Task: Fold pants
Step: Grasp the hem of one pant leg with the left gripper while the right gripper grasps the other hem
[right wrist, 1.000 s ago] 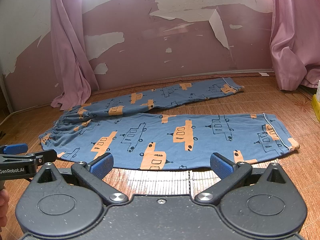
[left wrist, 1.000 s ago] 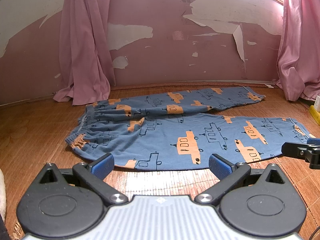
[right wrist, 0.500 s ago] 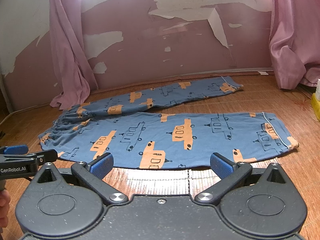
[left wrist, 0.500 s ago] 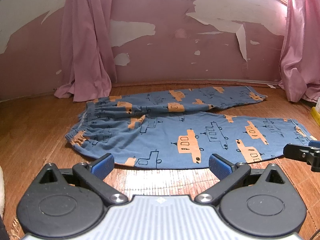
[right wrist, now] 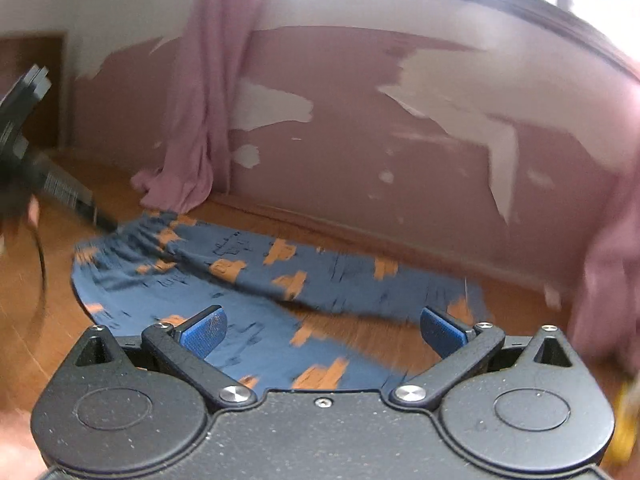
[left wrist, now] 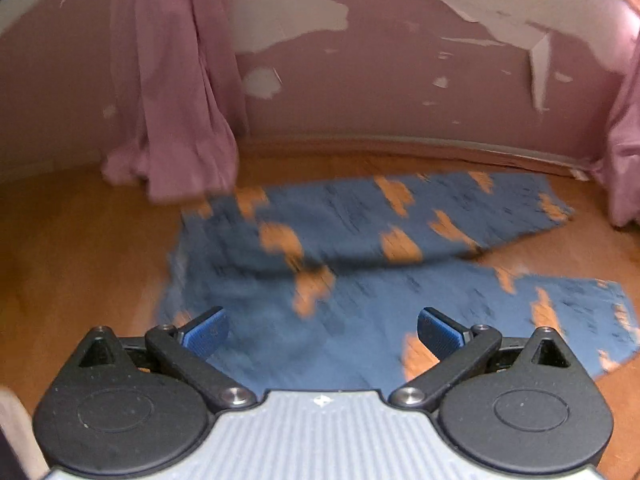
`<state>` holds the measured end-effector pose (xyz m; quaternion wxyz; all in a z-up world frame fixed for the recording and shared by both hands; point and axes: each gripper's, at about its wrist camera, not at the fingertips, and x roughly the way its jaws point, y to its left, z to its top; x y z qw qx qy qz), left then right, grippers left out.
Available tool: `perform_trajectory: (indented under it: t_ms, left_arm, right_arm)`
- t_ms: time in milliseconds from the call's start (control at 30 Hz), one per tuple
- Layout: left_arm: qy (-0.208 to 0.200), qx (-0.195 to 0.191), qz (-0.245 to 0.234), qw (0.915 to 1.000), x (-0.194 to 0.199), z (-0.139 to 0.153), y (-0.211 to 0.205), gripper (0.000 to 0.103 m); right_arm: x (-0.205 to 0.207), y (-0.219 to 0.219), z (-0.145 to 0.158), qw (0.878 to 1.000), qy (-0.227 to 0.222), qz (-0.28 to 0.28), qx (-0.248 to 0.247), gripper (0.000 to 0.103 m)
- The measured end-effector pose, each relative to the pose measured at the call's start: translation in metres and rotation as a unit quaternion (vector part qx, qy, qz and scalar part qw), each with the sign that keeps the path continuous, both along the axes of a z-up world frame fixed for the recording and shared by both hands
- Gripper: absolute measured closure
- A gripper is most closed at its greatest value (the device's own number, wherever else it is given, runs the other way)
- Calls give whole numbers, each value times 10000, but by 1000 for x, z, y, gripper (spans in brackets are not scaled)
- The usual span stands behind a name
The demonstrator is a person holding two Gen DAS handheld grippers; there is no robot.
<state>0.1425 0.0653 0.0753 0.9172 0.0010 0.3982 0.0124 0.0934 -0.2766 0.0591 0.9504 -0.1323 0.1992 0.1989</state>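
Blue pants with orange car prints lie spread flat on the wooden floor, both legs stretching to the right, waistband at the left. My left gripper hovers open over the near leg close to the waist, blue pads wide apart with nothing between them. In the right wrist view the pants lie below and ahead, blurred. My right gripper is open above the near leg, holding nothing. The left gripper's body shows at the left edge there, reaching toward the waistband.
A pink wall with peeling paint runs behind the pants. Pink curtains hang at the left and at the right, pooling on the floor. Bare wooden floor lies left of the waistband. A yellow object sits at far right.
Both grippers have moved forward and over the pants; the views are now motion-blurred. The right view has swung left toward the waistband. Both grippers stay open.
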Motion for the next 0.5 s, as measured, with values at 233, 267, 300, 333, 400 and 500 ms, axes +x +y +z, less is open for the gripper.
perform_trajectory:
  t_ms: [233, 267, 300, 333, 400, 500]
  left_arm:
    - [-288, 1105, -999, 9884, 118, 5, 7, 0]
    - [-365, 1160, -1188, 9854, 133, 0, 7, 0]
    - [-434, 1169, -1324, 9833, 143, -4, 6, 0]
    - [-508, 1156, -1516, 9804, 156, -10, 6, 0]
    - [-469, 1119, -1815, 9759, 185, -23, 2, 0]
    - [-248, 1022, -2240, 9689, 223, -46, -6, 2]
  right_arm:
    - [131, 9, -5, 9891, 759, 763, -1002, 1]
    - [153, 15, -8, 9864, 778, 926, -1117, 1]
    - [170, 20, -11, 9844, 772, 1059, -1170, 1]
    - [188, 25, -14, 9831, 728, 1151, -1220, 1]
    - [230, 42, -22, 9796, 673, 1300, -1376, 2]
    - [283, 63, -42, 9684, 756, 1687, -1671, 12]
